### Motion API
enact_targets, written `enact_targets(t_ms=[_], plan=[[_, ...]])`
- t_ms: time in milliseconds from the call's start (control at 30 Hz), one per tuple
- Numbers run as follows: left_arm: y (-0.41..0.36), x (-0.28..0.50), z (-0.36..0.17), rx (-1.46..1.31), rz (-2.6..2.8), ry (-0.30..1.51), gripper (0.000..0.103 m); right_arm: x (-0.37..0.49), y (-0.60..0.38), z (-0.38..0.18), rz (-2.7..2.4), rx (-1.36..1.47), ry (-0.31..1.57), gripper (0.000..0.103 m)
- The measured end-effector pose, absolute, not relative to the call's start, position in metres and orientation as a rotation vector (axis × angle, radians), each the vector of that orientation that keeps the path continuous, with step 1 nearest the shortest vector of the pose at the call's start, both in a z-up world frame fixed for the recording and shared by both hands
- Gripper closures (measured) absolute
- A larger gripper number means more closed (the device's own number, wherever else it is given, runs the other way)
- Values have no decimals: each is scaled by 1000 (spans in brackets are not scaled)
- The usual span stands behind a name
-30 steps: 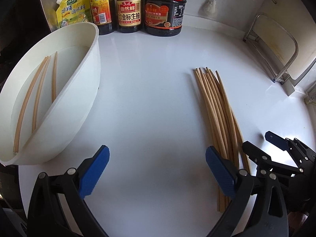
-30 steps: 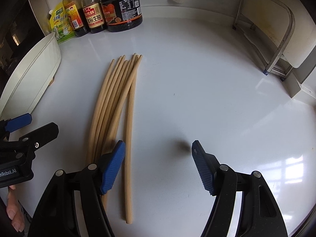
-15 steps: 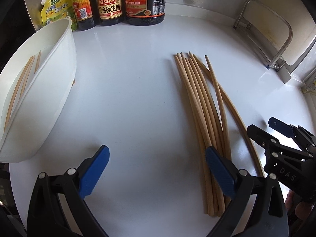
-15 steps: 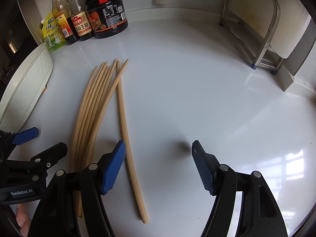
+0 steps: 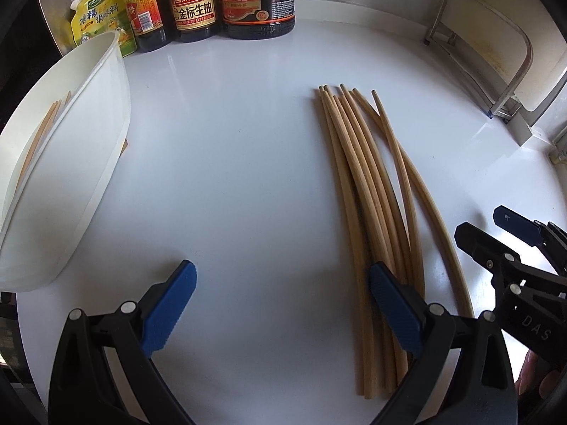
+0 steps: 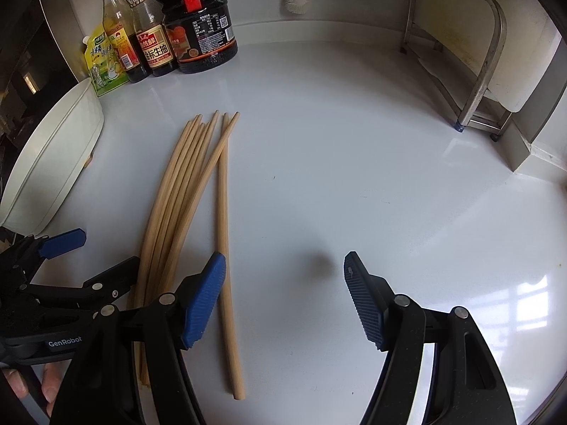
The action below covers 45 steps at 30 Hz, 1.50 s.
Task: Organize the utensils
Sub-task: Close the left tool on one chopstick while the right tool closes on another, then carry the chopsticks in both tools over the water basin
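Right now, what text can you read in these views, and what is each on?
"自然鲜" and "金标生抽": soy sauce bottle label.
"GenRobot": left hand-held gripper body, seen from the right wrist.
"DAS": right hand-held gripper body, seen from the left wrist.
Yellow pouch, large dark jug: print too small to read.

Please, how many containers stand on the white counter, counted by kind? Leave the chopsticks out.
Slim bottles: 2
Large dark jug: 1
Yellow-green pouch: 1
White tub: 1
Total: 5
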<state>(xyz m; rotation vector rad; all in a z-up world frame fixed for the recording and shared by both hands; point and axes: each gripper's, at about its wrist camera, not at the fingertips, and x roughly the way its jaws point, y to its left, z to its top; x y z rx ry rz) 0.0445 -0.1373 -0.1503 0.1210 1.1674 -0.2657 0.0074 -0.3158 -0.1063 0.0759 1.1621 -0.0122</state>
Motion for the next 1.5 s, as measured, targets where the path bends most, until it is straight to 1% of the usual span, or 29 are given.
enact_targets(t_ms=[600,700,767,800,867,900,967,1000,1033,1067,1100,1133,1233,1367,1500], plan=[[-131,69,-150,139,-188,1142,7,17,-294,-114,3,-26,1173,38],[-134,66,-147,156,-218,1123,18,16,-292,-115,8,-19,1175,43],[-135,64,-146,149,-245,1118,29,17,-290,-115,14,-24,1174,47],[-135,63,-145,144,-255,1117,32,17,-288,-114,18,-27,1173,50],[-137,63,-144,143,-268,1112,45,18,-285,-114,33,-33,1167,56],[-138,62,-143,146,-273,1110,48,19,-284,-114,40,-36,1168,59],[-140,63,-141,152,-283,1109,64,21,-282,-114,56,-40,1171,70],[-141,63,-141,155,-289,1110,67,22,-280,-114,61,-42,1172,83],[-141,63,-140,158,-297,1112,74,22,-280,-114,60,-41,1175,90],[-142,63,-140,164,-303,1112,80,22,-280,-114,56,-37,1177,96],[-143,64,-140,170,-306,1113,84,22,-281,-114,56,-29,1178,97],[-143,64,-140,172,-309,1115,93,23,-282,-114,55,-16,1179,97],[-143,65,-139,178,-313,1124,95,21,-289,-114,41,43,1183,97],[-141,67,-137,178,-320,1147,96,16,-298,-111,23,100,1180,97],[-138,70,-125,178,-329,1130,96,9,-305,-105,3,138,1176,97]])
